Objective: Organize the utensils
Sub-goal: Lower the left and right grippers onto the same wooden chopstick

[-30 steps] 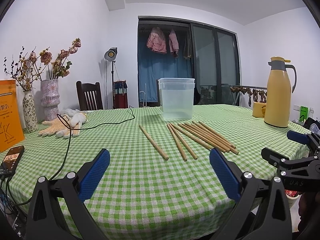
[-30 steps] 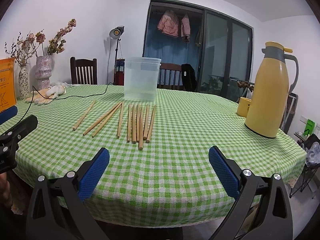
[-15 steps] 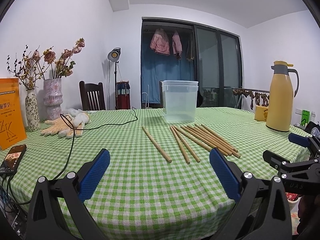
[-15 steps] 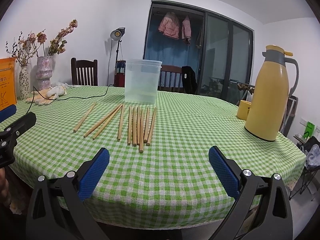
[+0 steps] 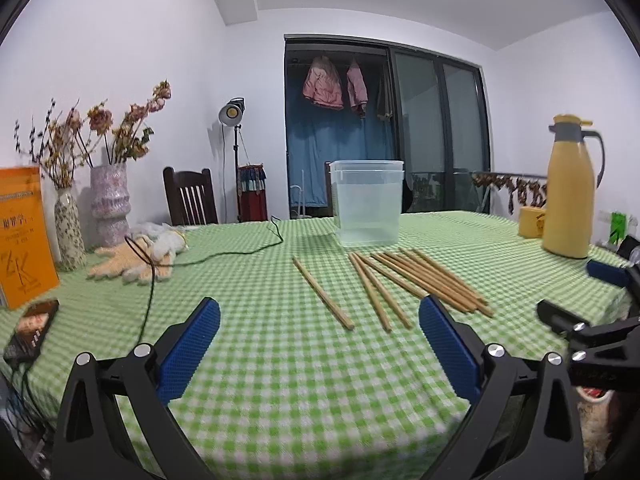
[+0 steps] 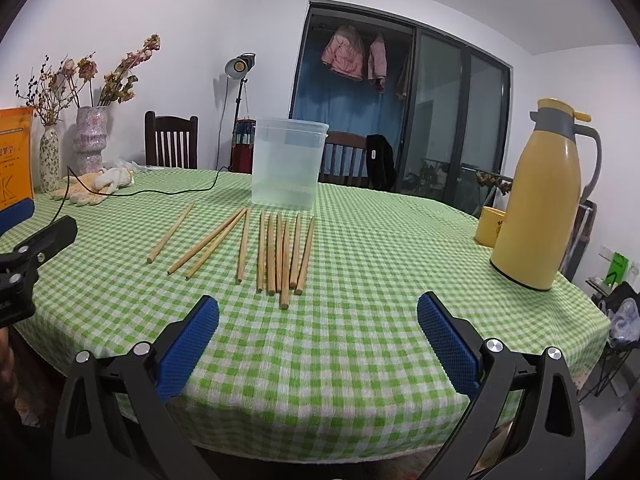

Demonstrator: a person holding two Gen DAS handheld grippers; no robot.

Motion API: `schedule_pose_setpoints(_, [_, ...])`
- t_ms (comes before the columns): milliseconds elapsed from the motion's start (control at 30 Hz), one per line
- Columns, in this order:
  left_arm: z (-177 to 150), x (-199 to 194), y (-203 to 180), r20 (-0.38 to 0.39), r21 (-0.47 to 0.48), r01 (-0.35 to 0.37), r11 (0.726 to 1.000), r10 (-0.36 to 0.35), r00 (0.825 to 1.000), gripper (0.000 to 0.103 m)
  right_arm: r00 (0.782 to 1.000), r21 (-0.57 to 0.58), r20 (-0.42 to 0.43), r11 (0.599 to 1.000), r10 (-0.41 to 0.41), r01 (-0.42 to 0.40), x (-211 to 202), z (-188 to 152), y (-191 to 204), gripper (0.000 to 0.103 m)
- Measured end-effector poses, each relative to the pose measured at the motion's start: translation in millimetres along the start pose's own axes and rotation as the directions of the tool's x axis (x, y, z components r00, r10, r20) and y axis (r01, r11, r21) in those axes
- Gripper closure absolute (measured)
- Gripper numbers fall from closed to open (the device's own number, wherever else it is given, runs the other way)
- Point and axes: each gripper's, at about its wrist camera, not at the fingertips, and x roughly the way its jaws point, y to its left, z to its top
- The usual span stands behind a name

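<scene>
Several wooden chopsticks lie side by side on the green checked tablecloth, in front of a clear plastic tub that stands upright. One chopstick lies apart to the left. My left gripper is open and empty, near the table's front edge, short of the chopsticks. My right gripper is open and empty, at the front edge, short of the bundle. Each gripper shows at the edge of the other's view.
A yellow thermos jug and yellow mug stand at the right. Work gloves, a black cable, two vases, an orange book and a phone are at the left. Chairs stand behind the table.
Both grippers have moved slightly forward and lower toward the table; the chopsticks and tub appear a little nearer. Both stay open and empty. Nothing on the table has moved.
</scene>
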Motion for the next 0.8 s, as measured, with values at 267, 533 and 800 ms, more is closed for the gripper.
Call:
schedule_pose_setpoints(267, [35,61,9,-0.180,-0.004,0.036,0.999,-0.036,0.983,0.006,0.943,0.066,-0.272,0.981,0.193,-0.182,76,31,-19,0.007])
schedule_pose_setpoints(533, [35,140,16,-0.449,-0.112,0.056,0.992,-0.101,0.888,0.017,0.937,0.095,-0.325,0.990,0.127,-0.102,126,47,-40,0.019])
schedule_pose_setpoints(800, [29,185,-2,-0.537,-0.015,0.088,0.996,-0.083,0.840,0.047,0.884,0.121,-0.423,0.979,0.201,-0.165,172,57,-33,0.059])
